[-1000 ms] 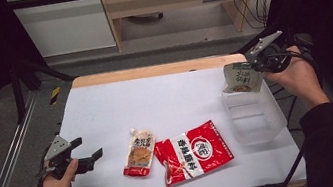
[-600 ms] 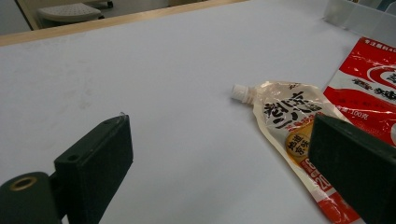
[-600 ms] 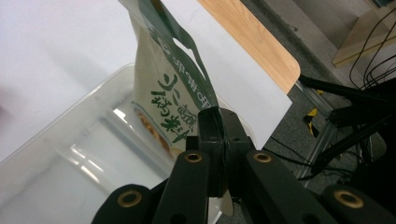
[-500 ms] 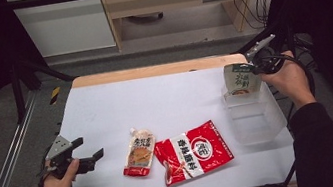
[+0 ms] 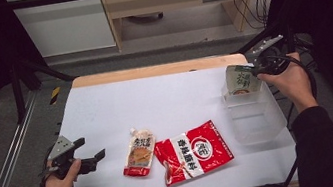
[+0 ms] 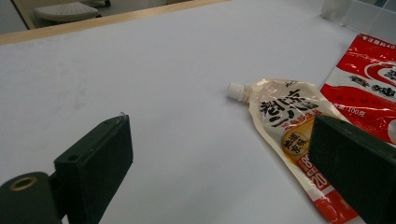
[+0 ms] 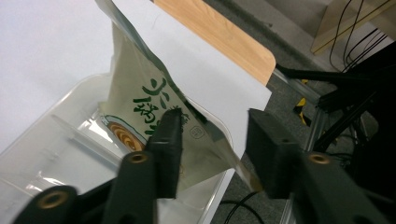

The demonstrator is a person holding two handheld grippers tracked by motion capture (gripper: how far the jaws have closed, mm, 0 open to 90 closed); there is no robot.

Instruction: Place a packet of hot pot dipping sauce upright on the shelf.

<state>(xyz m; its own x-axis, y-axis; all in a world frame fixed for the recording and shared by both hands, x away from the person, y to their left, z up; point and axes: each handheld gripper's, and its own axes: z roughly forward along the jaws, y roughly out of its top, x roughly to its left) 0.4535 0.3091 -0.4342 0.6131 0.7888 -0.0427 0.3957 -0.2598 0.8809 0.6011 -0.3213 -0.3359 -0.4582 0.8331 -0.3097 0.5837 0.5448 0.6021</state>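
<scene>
- Pale green and white, the pouch (image 5: 241,81) stands nearly upright in the far end of the clear plastic bin (image 5: 266,126) at the right edge of the table (image 5: 164,94); its lower part sits inside the bin and its top rises above the rim.
- Seen from the right gripper view, the pouch (image 7: 154,116) lies between the two black jaws, which stand apart: the left jaw is against the printed face, while the right jaw stands off from the pouch's edge with a gap showing, so the claw is spread rather than pinching.
- From the high view, the right gripper (image 5: 257,65) sits at the pouch's top right corner, with the person's hand around it.
- At the near left corner of the table, the left gripper (image 5: 93,148) is held low above the white surface, jaws spread wide and nothing between them.
- Just ahead of it, the left gripper view shows a spouted sauce pouch (image 6: 289,135) lying flat, its white cap pointing away.
- Beside that pouch lies a red seasoning packet (image 5: 194,151), flat on the table, the two just touching at their edges.
</scene>
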